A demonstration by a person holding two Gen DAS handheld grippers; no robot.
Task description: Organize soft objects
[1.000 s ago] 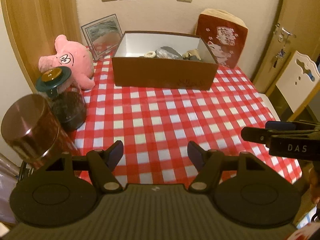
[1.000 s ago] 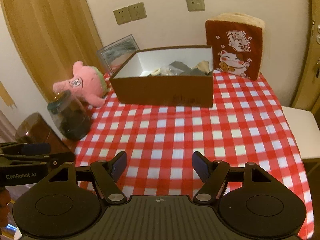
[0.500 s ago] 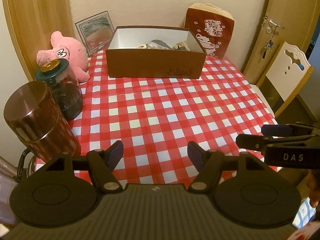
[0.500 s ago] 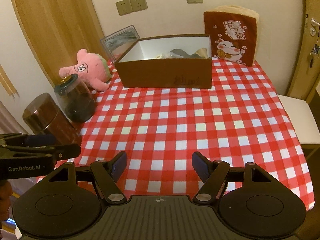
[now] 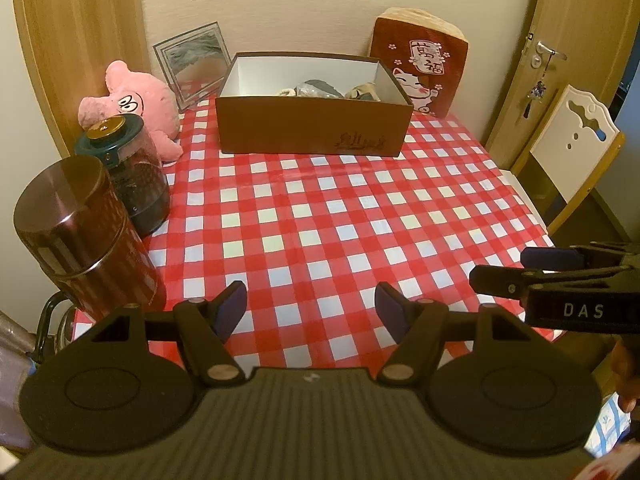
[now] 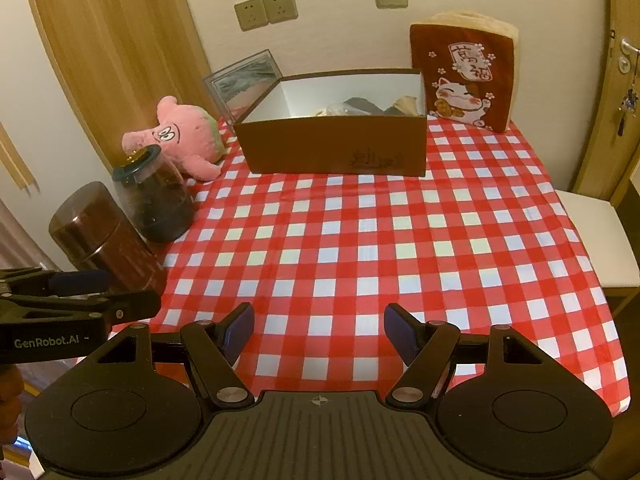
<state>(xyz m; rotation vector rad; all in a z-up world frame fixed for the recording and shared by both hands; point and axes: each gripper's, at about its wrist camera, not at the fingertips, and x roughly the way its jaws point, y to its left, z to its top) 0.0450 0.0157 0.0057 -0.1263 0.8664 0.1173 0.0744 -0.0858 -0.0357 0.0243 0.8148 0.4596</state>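
A brown cardboard box [image 5: 312, 128] [image 6: 336, 142] stands at the far side of the red-checked table, with several soft items lying inside. Left of it a pink plush toy [image 5: 136, 108] [image 6: 182, 138] leans by the wall. A red lucky-cat cushion [image 5: 420, 64] [image 6: 464, 76] is propped behind the box on the right. My left gripper [image 5: 312, 306] hovers open over the table's near edge, nothing between its fingers. My right gripper [image 6: 320, 326] is open and empty too, over the near edge. Each gripper shows at the side of the other's view.
A dark glass jar [image 5: 128, 172] [image 6: 154, 196] and a brown tin canister [image 5: 76, 236] [image 6: 100, 232] stand along the table's left edge. A framed picture [image 5: 192, 60] leans on the wall. A white chair [image 5: 572, 140] and a door are at the right.
Both grippers have drawn back from the box toward the table's near edge, so more tablecloth shows. Their jaws stayed open.
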